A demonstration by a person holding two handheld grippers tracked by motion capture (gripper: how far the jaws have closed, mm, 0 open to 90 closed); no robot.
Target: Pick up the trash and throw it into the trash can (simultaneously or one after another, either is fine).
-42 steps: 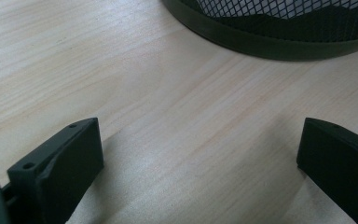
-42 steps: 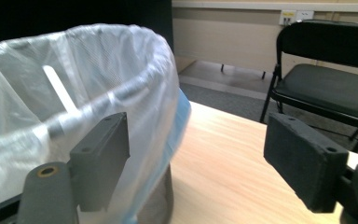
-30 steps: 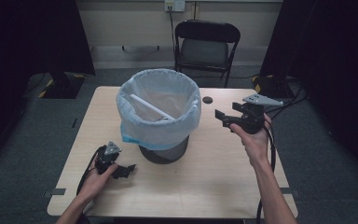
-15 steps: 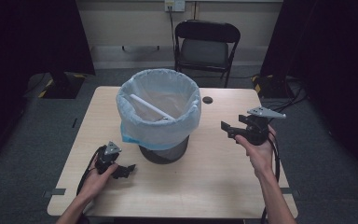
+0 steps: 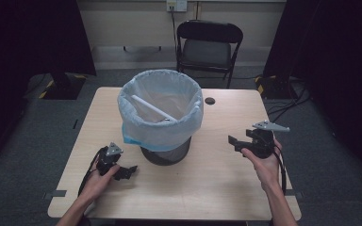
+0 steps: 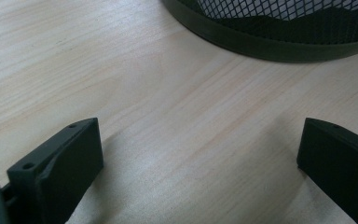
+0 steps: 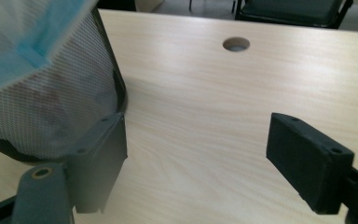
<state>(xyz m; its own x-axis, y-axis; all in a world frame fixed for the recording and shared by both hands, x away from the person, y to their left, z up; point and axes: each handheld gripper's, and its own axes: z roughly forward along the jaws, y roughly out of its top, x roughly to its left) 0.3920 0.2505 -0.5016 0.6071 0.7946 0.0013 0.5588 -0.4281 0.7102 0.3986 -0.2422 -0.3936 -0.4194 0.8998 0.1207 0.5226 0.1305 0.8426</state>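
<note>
At the centre of the high view a mesh bin (image 5: 165, 150) lined with a pale blue bag (image 5: 160, 127) stood on the table (image 5: 217, 188). The left gripper (image 5: 127, 171), lower left, and the right gripper (image 5: 234, 142), centre right, both gaped wide, holding nothing.

Bright overhead light on the table (image 5: 217, 188), dark surroundings, soft close-up blur.
</note>
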